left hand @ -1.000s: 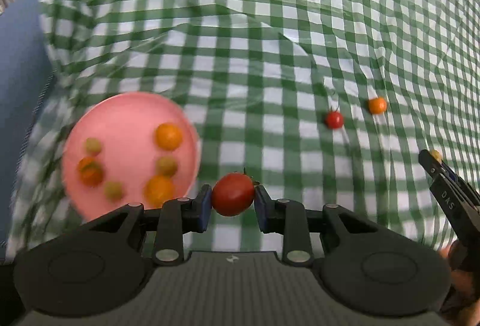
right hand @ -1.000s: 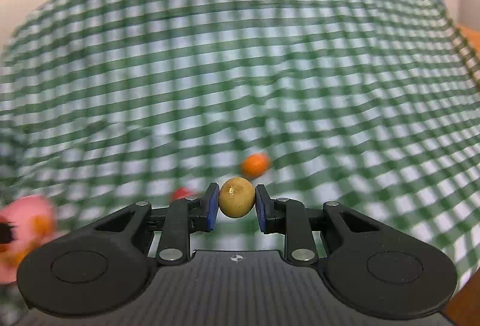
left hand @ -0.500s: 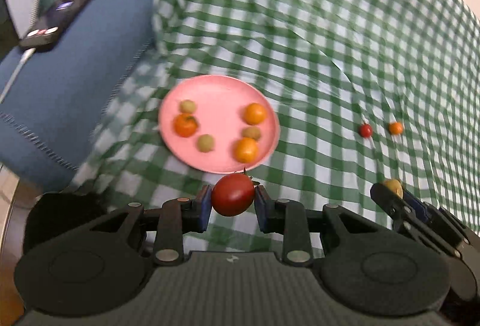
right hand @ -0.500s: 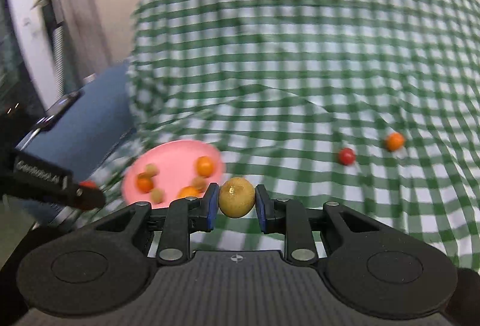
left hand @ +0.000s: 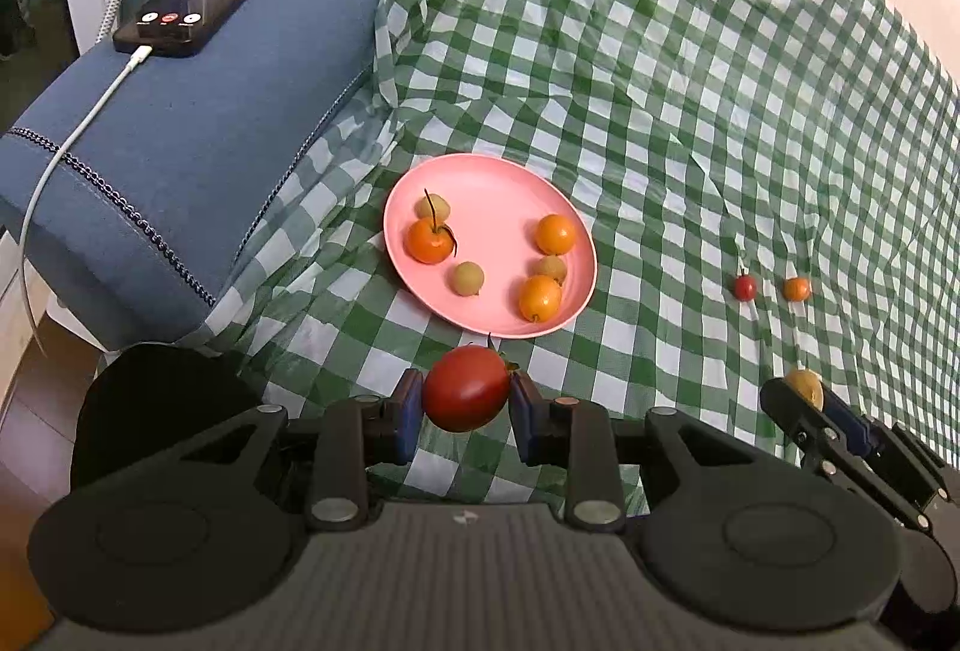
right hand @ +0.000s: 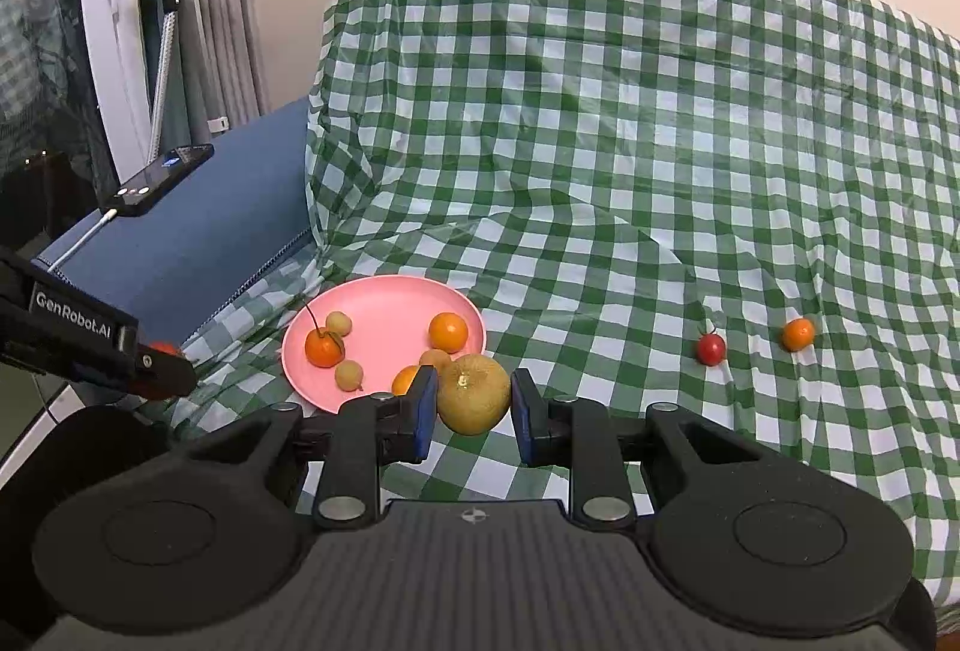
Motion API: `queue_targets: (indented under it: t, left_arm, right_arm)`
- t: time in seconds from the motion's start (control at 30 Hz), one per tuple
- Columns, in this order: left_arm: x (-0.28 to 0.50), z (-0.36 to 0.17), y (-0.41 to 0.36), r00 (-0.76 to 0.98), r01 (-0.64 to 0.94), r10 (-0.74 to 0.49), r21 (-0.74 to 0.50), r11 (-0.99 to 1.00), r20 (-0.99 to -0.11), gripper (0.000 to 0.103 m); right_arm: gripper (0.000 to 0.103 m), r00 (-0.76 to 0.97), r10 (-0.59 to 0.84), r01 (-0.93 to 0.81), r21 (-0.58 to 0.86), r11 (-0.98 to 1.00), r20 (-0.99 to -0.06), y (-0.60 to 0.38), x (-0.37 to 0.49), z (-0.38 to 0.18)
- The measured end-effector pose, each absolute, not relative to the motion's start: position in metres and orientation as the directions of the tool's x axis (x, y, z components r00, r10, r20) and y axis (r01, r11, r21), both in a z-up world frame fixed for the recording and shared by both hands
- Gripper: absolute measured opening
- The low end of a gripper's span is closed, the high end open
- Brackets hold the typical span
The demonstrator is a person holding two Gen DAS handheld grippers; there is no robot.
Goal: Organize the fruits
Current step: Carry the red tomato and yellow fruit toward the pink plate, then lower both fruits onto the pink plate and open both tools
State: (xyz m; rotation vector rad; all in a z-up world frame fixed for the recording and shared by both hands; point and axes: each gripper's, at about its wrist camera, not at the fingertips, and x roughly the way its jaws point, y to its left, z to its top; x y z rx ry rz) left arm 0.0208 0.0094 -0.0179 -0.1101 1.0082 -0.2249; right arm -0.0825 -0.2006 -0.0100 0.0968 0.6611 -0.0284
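My left gripper (left hand: 467,405) is shut on a red tomato (left hand: 465,394), held above the cloth just in front of the pink plate (left hand: 498,183). The plate holds several small orange and yellow-green fruits. My right gripper (right hand: 473,407) is shut on a yellow-green round fruit (right hand: 473,394), in front of the plate's (right hand: 384,291) right edge. A small red tomato (left hand: 745,286) and a small orange fruit (left hand: 797,288) lie loose on the cloth to the right; both also show in the right wrist view, the tomato (right hand: 711,348) and the orange fruit (right hand: 798,334).
A green-and-white checked cloth (left hand: 660,81) covers the surface and rises at the back. A blue cushion (left hand: 198,123) on the left carries a phone (left hand: 195,4) on a white cable. A curtain and white frame (right hand: 120,51) stand far left.
Both grippers have pulled back and up while still holding their fruits. The plate now sits further away and nearer the centre, and the blue cushion and phone came into view.
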Motion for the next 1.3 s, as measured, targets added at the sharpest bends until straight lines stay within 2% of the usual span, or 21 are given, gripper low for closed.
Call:
queue_targets:
  t: [0.63,1.3]
  left_arm:
    - [0.085,-0.033,0.003,0.511,0.115,-0.217,-0.184,0.976,-0.831,0.034]
    - [0.188,-0.092,-0.047,0.438,0.208,-0.166,-0.08,0.975,-0.883,0.034]
  right_arm:
    - [0.027,0.76,0.053,-0.019,0.06,0.998,-0.647,-0.183,-0.022,-0.034]
    - [0.027,0.676,0.103,-0.067,0.078,0.995,-0.73,-0.17,0.075,-0.097]
